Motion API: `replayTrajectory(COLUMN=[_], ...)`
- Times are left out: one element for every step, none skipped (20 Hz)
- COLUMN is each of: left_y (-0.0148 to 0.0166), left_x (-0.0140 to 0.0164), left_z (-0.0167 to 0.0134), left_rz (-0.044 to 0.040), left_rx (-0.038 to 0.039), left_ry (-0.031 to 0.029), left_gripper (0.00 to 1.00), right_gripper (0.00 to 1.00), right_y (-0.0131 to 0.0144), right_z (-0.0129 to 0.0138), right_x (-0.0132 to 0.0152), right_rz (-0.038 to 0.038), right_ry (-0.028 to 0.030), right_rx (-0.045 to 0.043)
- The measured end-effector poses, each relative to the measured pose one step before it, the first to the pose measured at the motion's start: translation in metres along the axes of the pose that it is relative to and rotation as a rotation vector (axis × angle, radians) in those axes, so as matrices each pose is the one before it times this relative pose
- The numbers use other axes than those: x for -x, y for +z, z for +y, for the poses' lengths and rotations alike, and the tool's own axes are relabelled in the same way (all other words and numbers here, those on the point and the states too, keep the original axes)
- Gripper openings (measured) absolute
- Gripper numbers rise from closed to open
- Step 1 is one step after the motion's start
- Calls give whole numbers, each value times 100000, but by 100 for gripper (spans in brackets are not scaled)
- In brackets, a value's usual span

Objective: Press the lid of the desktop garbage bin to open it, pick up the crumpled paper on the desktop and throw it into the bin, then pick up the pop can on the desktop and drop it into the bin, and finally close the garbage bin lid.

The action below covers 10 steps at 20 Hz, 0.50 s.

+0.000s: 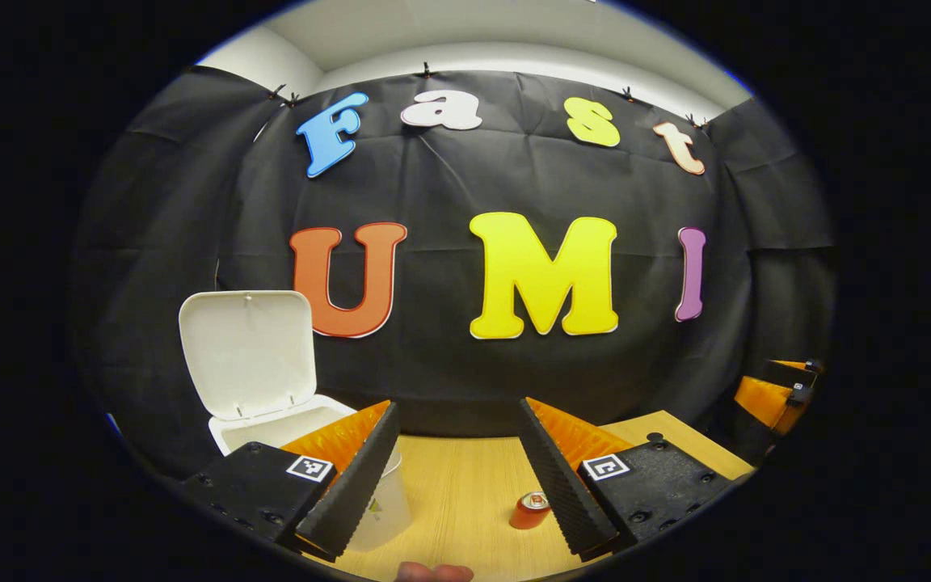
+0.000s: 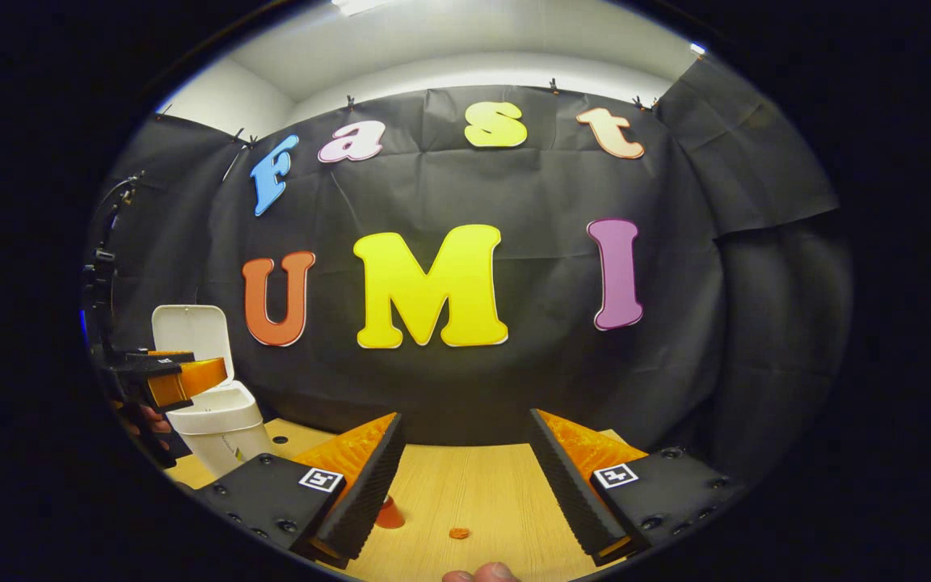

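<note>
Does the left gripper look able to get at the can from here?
Probably yes. The left gripper is open, and the can stands on the table just inside its right finger, with bare wood around it. The bin, lid up, sits off to the left.

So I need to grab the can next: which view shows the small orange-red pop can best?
The left gripper view: the orange-red pop can stands unobstructed. In the right gripper view a finger hides most of it.
</note>
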State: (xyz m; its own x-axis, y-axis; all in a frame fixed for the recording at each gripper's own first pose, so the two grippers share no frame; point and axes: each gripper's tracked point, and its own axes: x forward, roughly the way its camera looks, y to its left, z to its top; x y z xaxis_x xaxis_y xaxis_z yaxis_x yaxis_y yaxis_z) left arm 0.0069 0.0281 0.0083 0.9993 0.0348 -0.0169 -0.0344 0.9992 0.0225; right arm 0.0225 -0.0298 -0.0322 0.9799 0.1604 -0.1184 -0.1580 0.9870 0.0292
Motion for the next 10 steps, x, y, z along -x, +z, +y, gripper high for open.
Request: replayTrajectory(left_y=[-20,-193,-410,-302,-450,-525,-402,-462,-344,-374], left_x=[224,276,237,175,192,253,205,219,155,89], left_z=[-266,-172,-290,-157,-31,-281,-75,63,-47,-114], left_rz=[-115,200,699,907,1190,1234,1009,883,950,1234], left_rx=[138,682,489,259,-33,-387,-1006,-1027,-534,-54], left_ry=[-267,-495,-619,-108,34,-358,-29,31,-124,-376], left_gripper=[96,96,96,96,96,96,96,96,96,96], right_gripper=[96,94,94,96,94,96,96,94,94,96], right_y=[-705,-518,-660,-584,-729,-739,-807,-718,-963,-985], right_z=[-3,75,43,47,9,-112,-66,3,94,129], right_x=[-83,29,-28,-2,-259,-230,-271,-314,-260,-424], right_rz=[1665,1396,1424,1441,1751,1917,1943,2109,2619,3224], right_ry=[615,577,606,732,400,349,340,411,946,1246], right_rx=[321,675,728,107,-129,-145,81,129,127,193])
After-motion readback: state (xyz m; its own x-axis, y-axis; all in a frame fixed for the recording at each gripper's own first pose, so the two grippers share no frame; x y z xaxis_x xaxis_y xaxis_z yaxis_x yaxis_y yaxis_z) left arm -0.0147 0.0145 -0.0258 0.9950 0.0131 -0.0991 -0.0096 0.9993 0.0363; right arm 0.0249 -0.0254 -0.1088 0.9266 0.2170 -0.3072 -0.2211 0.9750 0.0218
